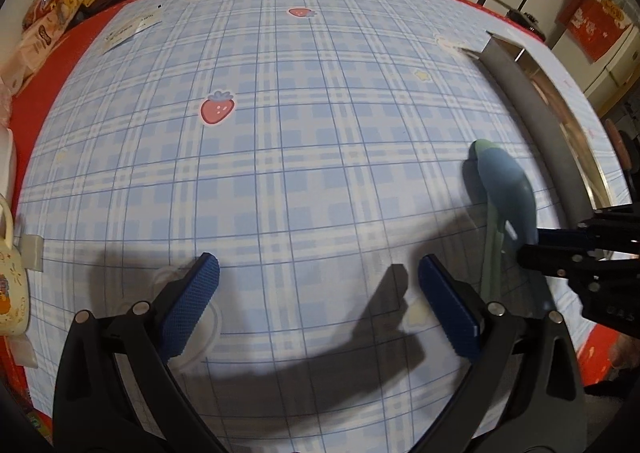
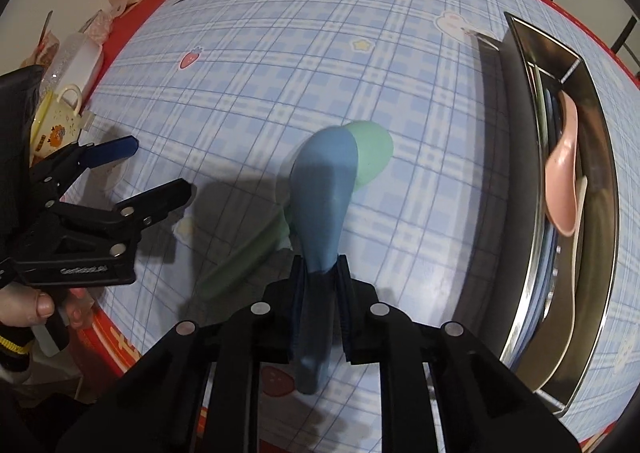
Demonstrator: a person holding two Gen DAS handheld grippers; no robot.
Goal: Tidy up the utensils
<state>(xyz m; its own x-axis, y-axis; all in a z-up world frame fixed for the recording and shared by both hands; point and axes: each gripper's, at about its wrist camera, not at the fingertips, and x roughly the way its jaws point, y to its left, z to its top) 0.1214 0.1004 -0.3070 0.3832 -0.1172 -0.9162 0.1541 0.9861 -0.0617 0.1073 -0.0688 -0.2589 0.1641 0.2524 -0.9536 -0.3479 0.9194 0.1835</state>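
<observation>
At the far left, a cream mug (image 2: 56, 121) with a cartoon print stands beyond the left gripper (image 2: 158, 169), whose jaws are spread wide and empty above the plaid tablecloth (image 1: 280, 133); faint lettering on its black body is too blurred to read. The right gripper (image 2: 320, 273) is clenched on the blue spoon (image 2: 324, 189) at its handle, long axis running straight out from the jaws, bowl pointing away. A green spoon (image 2: 370, 151) lies just beyond and beneath it. To the right of the jaws sits a steel tray (image 2: 600, 213) holding a pink spoon (image 2: 562, 173).
</observation>
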